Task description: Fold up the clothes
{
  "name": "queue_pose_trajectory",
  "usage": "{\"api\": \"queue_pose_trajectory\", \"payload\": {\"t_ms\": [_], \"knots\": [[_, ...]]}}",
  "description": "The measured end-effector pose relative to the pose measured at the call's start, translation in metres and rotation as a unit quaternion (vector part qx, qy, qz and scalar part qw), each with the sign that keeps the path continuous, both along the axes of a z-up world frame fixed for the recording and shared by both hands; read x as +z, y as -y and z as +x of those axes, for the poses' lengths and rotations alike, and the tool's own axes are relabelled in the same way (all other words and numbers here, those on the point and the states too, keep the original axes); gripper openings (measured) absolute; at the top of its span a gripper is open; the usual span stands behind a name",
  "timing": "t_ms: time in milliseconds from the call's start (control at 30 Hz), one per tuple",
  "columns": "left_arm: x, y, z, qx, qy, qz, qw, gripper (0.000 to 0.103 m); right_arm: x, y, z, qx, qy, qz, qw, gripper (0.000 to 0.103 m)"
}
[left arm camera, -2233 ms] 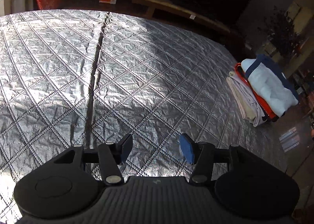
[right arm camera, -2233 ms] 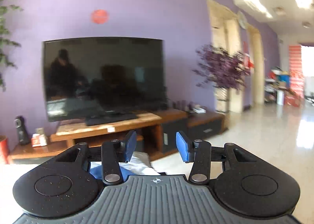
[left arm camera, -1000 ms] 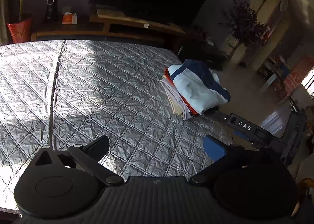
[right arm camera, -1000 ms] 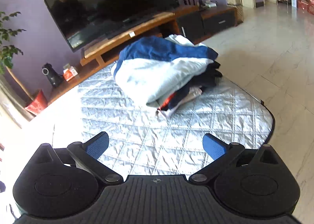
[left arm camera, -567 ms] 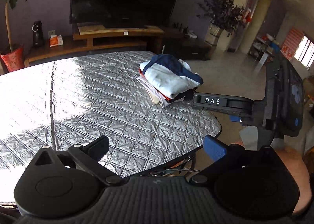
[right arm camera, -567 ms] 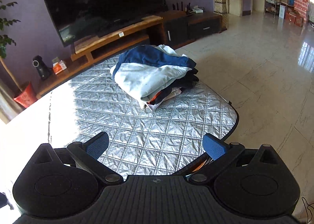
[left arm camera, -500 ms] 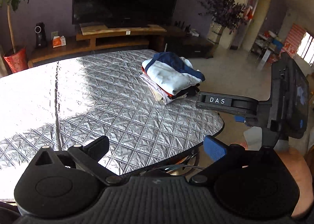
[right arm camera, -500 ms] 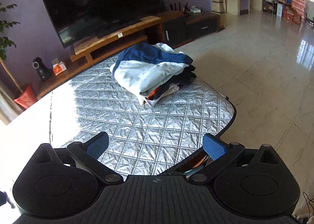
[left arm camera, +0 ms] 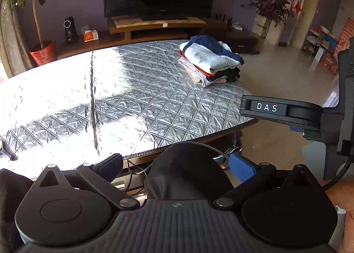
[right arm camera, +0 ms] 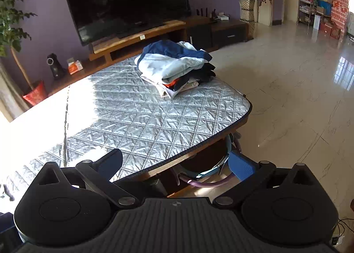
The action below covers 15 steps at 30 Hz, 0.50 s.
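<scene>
- "DAS" in white capitals on a grey plate set into the black arm of the right gripper [left arm camera: 281,112], seen from the left wrist view; it is the only text that can be read.
- A small white label [right arm camera: 142,37] sticks to the front edge of the TV stand [right arm camera: 154,31]; its print is too small to read.
- An orange and white box [right arm camera: 75,67] stands on the low shelf beside a black speaker [right arm camera: 53,65]; any lettering on it is blurred.
</scene>
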<state>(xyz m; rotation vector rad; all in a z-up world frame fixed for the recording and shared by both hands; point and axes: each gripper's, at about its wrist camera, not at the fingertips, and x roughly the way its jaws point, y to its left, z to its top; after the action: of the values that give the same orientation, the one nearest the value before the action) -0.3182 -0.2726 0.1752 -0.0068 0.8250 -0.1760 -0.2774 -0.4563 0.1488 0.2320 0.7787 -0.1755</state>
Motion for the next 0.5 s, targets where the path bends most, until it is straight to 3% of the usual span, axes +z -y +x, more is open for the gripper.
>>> {"api": "queue_pose_trajectory", "payload": {"t_ms": [200, 333, 500], "knots": [[0.002, -0.007, -0.033, -0.01, 0.002, -0.029, 0.9995, 0.102, 0.01, 0.001, -0.025, -0.006, 0.008, 0.012, 1.0, 0.103], [0.009, -0.013, -0.049, -0.003, 0.023, -0.016, 0.9996, 0.102, 0.015, -0.002, -0.039, -0.01, 0.008, 0.017, 1.0, 0.103], [0.01, -0.027, -0.061, 0.01, 0.014, -0.031, 0.9994, 0.102, 0.021, -0.015, -0.054, -0.003, 0.007, -0.001, 1.0, 0.103]]}}
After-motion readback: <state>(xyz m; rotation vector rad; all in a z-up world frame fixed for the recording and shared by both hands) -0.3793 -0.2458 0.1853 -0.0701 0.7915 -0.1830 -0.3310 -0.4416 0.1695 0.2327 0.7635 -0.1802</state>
